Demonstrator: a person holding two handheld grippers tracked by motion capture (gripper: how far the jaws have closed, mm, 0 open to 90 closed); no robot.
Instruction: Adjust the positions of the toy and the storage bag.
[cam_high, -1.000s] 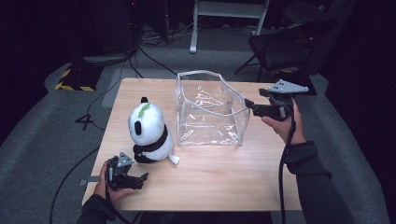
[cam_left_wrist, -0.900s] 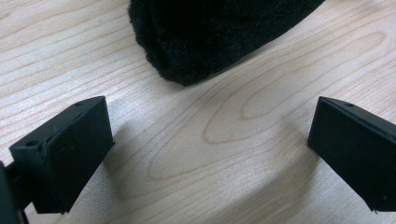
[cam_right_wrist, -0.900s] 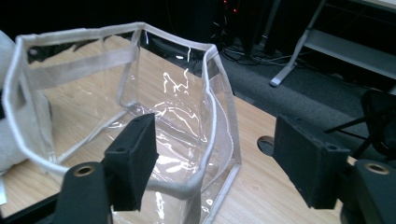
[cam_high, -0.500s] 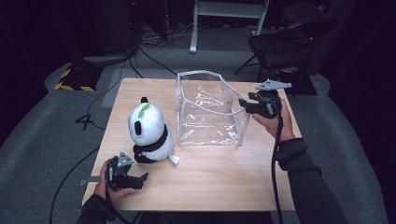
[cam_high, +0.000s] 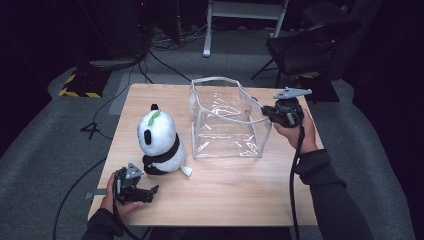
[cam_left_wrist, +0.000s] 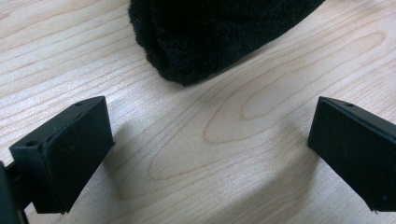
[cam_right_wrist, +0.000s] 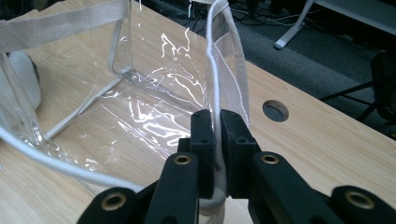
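My high view looks forward and down over the whole table (cam_high: 225, 195). The left gripper view sits low, close to the wood, facing what I take to be the panda (cam_left_wrist: 210, 32). The right gripper view looks along its jaws at the bag (cam_right_wrist: 140, 79), which the high view shares.

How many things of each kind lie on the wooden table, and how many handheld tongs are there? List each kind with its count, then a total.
Black-and-white plush panda toy: 1
Clear plastic bag with white trim: 1
Handheld black tongs: 2, the left tongs open near the panda, the right tongs shut on the bag's rim
Total: 4
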